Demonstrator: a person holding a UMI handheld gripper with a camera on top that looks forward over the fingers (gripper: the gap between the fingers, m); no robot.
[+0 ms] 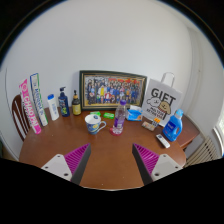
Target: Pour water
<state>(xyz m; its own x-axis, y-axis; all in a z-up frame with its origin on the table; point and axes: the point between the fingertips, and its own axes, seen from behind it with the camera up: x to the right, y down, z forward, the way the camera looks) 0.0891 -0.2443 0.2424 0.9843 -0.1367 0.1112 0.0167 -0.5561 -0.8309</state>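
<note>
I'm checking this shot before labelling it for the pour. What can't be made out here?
All in the gripper view:
- Water bottle: too small to see the fill level or whether the cap is on.
- Mug: its inside is hidden by its own rim.
- Framed photo: the people in it are too small to make out.
- Gift bag: its contents are hidden by its front.
- Tongs: open, holding nothing; only the fingers show.

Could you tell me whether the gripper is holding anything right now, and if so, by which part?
Nothing is held. The gripper is open, only bare table between its fingers; the bottle and mug stand beyond them.
</note>
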